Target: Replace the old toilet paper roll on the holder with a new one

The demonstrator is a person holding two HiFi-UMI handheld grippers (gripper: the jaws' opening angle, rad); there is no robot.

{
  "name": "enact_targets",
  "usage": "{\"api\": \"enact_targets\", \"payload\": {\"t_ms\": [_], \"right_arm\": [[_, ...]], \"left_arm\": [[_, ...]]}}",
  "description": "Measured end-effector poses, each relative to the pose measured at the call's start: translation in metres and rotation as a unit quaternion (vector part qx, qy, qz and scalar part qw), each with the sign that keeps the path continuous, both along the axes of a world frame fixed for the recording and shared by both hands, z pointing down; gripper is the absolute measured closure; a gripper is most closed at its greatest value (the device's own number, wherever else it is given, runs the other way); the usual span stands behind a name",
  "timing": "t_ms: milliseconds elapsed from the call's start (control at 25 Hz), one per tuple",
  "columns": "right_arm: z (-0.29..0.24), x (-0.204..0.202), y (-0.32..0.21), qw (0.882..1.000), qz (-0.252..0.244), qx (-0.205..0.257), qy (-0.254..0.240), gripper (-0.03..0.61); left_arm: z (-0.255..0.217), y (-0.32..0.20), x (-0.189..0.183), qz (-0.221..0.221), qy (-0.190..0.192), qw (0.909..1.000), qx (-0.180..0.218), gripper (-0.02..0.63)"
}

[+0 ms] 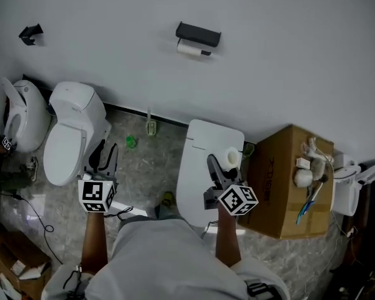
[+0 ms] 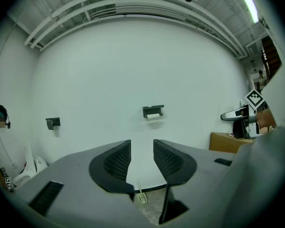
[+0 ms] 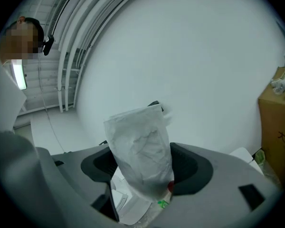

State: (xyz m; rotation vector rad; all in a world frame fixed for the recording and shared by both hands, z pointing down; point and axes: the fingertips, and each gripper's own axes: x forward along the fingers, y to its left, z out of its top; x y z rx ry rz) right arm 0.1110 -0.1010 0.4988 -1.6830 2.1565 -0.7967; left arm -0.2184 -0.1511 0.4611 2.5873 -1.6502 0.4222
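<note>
On the white wall hangs a black holder [image 1: 199,34] with the old white roll [image 1: 190,49] under it; the left gripper view shows the holder [image 2: 153,110] small and far ahead. My right gripper [image 1: 221,165] is shut on a new toilet paper roll [image 1: 232,157] in crinkled white wrapping, which stands up between the jaws [image 3: 141,148] and hides most of the holder behind it. Over the floor at the left, my left gripper [image 1: 105,157] is open, with a narrow gap and nothing between its fingers [image 2: 118,160]. Both grippers are well short of the wall.
Two white toilets [image 1: 70,130] [image 1: 24,114] stand at the left, and a third white toilet [image 1: 203,161] lies below my right gripper. A cardboard box [image 1: 284,180] with small items on top is at the right. A second black wall fitting [image 1: 30,34] hangs at the far left.
</note>
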Motion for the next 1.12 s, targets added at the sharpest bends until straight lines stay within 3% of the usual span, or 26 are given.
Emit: {"api": "enact_targets", "payload": {"t_ms": [120,400,800,1120], "right_arm": [[-0.006,0.009,-0.020,1.000,0.008,0.000,-0.004,0.245],[-0.012,0.025,-0.070,0.999,0.042,0.003,-0.007,0.245],[-0.013,0.024,-0.201,0.993,0.118,0.004,-0.020,0.245],[-0.013,0.022,-0.277,0.983,0.182,-0.011,-0.034,0.245]], "left_arm": [[0.002,-0.024,0.007,0.005,0.002,0.9999,-0.013,0.471],[0.000,-0.096,0.033,0.046,0.005,0.9989,0.000,0.471],[-0.002,-0.276,0.063,0.133,0.016,0.9910,0.007,0.469],[0.011,-0.385,0.081,0.197,0.019,0.9802,-0.016,0.469]]}}
